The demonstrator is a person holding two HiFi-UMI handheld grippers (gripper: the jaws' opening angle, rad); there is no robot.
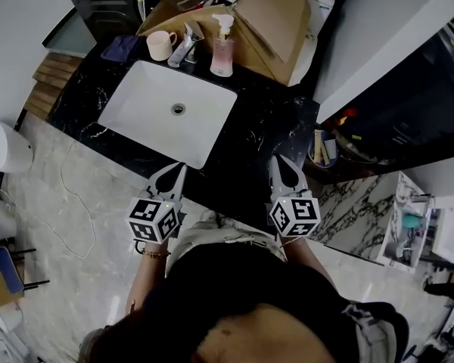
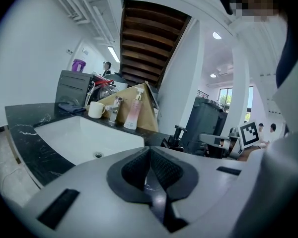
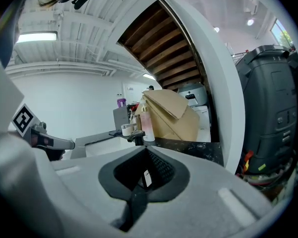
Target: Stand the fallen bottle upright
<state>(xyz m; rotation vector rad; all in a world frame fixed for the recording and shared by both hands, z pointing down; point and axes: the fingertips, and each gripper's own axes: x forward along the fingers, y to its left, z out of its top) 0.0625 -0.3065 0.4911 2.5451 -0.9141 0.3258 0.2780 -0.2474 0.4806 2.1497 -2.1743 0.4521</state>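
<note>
The bottle [image 1: 222, 51], a slim pink pump dispenser of glossy plastic, stands upright at the far edge of the veined black marble counter [image 1: 266, 123], just right of the chrome faucet [image 1: 185, 45]. The task looks finished. The left gripper [image 1: 179, 169] and right gripper [image 1: 281, 162] hover at the near edge, jaws together on nothing.
</note>
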